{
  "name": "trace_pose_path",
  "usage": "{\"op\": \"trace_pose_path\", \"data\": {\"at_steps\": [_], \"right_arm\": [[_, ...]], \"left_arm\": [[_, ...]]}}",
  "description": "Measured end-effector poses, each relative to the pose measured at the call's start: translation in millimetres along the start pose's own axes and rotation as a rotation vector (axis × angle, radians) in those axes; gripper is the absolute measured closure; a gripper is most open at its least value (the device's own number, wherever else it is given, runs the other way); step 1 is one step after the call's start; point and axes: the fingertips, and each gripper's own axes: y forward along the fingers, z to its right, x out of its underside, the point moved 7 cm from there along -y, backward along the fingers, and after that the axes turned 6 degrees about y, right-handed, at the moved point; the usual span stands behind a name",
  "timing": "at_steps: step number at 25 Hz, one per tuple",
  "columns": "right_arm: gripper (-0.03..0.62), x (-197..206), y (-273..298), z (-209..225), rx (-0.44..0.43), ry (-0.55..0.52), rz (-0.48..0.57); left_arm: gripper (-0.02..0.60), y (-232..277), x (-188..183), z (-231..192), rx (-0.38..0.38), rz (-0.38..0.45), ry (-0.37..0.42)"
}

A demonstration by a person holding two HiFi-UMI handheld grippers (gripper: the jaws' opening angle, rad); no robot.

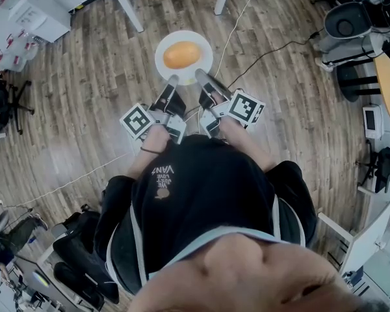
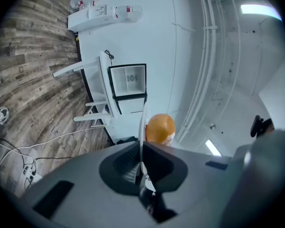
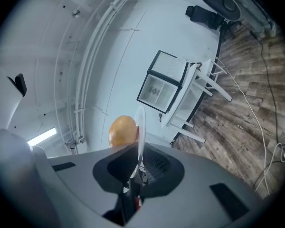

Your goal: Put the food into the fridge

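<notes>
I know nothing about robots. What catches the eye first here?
A white plate carrying a round orange food, held out over the wooden floor. The left claw and right claw each pinch its near rim. Ahead, a small dark-framed fridge stands by the wall.

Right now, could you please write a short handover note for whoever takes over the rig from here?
Left gripper: shut on the near rim of the white plate.
Right gripper: shut on the same rim, beside the left.
The round orange food lies on the plate, held above the wooden floor.
The fridge stands ahead by a white table; not reached.
Done: plate picked up with both grippers.
Left: carry it to the fridge, open the door if shut, and put the food inside.
</notes>
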Motion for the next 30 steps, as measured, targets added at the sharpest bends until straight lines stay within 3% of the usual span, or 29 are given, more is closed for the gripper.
{"op": "trace_pose_path", "data": {"at_steps": [5,17,30], "right_arm": [[0.568,-18,19,8,-0.005,0.004,0.010],[0.568,-57,110,18,0.016,-0.002,0.038],[0.568,-74,209,24,0.023,0.001,0.046]], "left_arm": [[0.555,24,-16,-7,0.007,-0.008,0.007],[0.555,80,-101,-30,0.008,-0.045,0.006],[0.555,111,-191,-61,-0.005,-0.058,-0.007]]}}
